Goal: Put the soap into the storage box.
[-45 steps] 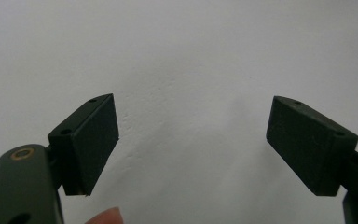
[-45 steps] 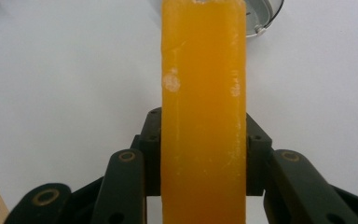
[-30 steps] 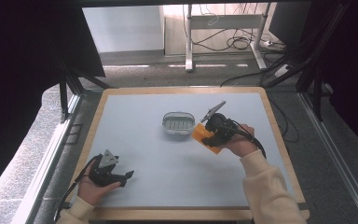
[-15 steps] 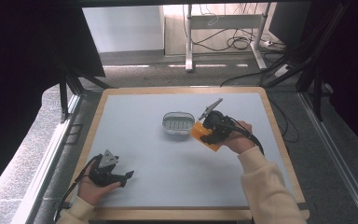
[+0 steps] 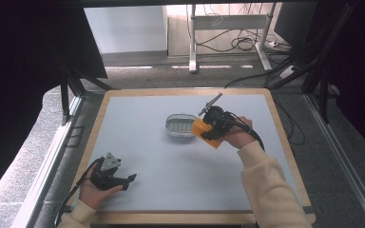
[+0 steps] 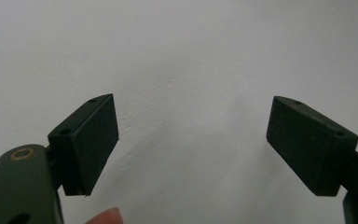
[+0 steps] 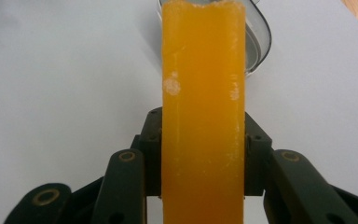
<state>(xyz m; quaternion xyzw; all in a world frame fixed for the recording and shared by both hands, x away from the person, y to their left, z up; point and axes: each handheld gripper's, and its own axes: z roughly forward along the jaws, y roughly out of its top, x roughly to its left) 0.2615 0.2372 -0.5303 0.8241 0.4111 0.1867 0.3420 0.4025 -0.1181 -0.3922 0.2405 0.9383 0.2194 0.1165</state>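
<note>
An orange bar (image 5: 202, 131) hangs above the grey table top just right of an oval metal dish (image 5: 168, 127) with a ribbed pale-green inside. My right gripper (image 5: 210, 129) is shut on the bar. In the right gripper view the bar (image 7: 203, 70) stands edge-on between the two jaws of the right gripper (image 7: 203, 158), and its far end reaches over the dish's rim (image 7: 259, 42). At the table's near left my left gripper (image 5: 126, 180) lies low in the person's hand. Its black pads (image 6: 93, 140) stand wide apart over bare table, so the left gripper (image 6: 191, 140) is open.
The grey table top (image 5: 171, 166) has a wooden border (image 5: 190, 217). Dark frame posts (image 5: 66, 95) stand at the left and right. Floor cables (image 5: 247, 45) and a desk leg (image 5: 193, 38) lie beyond the far edge.
The right gripper with the orange bar has edged slightly toward the dish. The left gripper has stayed put.
</note>
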